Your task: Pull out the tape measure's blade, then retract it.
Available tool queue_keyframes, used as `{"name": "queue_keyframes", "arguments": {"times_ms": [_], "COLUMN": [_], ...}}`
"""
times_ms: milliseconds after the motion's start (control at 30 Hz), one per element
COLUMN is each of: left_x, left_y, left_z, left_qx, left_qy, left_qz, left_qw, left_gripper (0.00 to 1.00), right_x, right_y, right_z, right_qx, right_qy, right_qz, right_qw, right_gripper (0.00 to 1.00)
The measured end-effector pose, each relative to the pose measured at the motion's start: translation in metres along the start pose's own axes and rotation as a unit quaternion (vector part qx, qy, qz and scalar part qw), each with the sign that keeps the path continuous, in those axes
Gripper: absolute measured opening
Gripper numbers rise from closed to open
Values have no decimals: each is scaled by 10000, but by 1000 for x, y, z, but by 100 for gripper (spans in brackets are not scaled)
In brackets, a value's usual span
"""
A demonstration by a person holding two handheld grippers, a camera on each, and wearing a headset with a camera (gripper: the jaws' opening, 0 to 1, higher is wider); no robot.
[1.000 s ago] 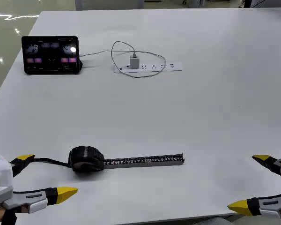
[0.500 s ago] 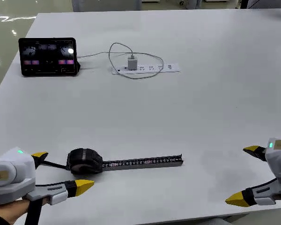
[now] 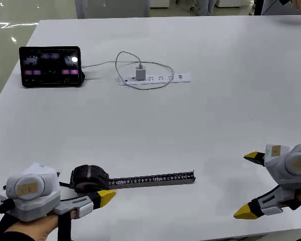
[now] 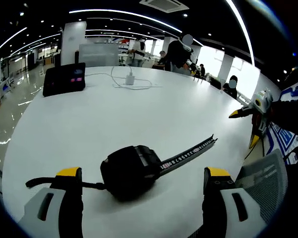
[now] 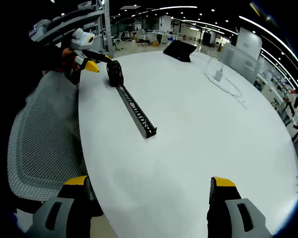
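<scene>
A black tape measure [image 3: 89, 176] lies near the table's front edge, its blade [image 3: 155, 178] drawn out to the right and flat on the white table [image 3: 200, 115]. My left gripper [image 3: 85, 187] is open, one jaw on each side of the case [image 4: 131, 168]; I cannot tell whether they touch it. The blade [image 4: 188, 153] runs off to the right of the case. My right gripper [image 3: 247, 185] is open and holds nothing, well to the right of the blade's hooked end [image 3: 193, 175]. In the right gripper view the case [image 5: 114, 72] and blade [image 5: 134, 109] lie far ahead of that gripper [image 5: 149, 182].
A tablet [image 3: 51, 66] stands at the back left. A power strip [image 3: 155, 78] with a charger and looped cable lies beside it. A grey mesh chair [image 5: 35, 144] sits at the table's front edge. People stand beyond the far end [image 4: 176, 52].
My left gripper has moved right, from beside the strap to around the tape's case. My right gripper has risen and come slightly inward. The tape has not moved.
</scene>
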State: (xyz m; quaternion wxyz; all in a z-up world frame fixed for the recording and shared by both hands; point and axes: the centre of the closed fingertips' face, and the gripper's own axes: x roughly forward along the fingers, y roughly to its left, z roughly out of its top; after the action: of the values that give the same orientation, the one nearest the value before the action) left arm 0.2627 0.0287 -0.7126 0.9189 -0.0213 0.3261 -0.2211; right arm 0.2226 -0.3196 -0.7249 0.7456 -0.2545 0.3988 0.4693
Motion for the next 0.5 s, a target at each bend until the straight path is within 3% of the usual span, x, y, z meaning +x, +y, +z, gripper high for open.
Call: {"name": "queue_keyframes", "arguments": {"times_ms": [100, 233, 300, 333, 400, 500], "left_x": [3, 11, 12, 11, 11, 9], "left_y": [-1, -4, 0, 8, 5, 12], "left_z": [3, -1, 1, 7, 8, 13], "left_qx": [-81, -42, -69, -57, -22, 68], "left_qy": [-176, -152, -203, -353, -362, -447], "left_qz": [84, 221, 486, 800, 787, 956], "left_qw": [9998, 9996, 9986, 9962, 9962, 9944], "left_gripper": [99, 99, 99, 99, 99, 99], "right_x": [2, 7, 10, 11, 14, 21], "right_y": [-2, -5, -6, -6, -7, -9], "right_z": [5, 10, 13, 16, 18, 20], "right_qx": [-136, -194, -291, -313, -378, -610], "right_qy": [71, 130, 218, 241, 248, 274], "right_qz": [28, 124, 163, 191, 229, 331], "right_qw": [9999, 9996, 9992, 9990, 9987, 9972], "right_gripper": [99, 99, 99, 99, 99, 99]}}
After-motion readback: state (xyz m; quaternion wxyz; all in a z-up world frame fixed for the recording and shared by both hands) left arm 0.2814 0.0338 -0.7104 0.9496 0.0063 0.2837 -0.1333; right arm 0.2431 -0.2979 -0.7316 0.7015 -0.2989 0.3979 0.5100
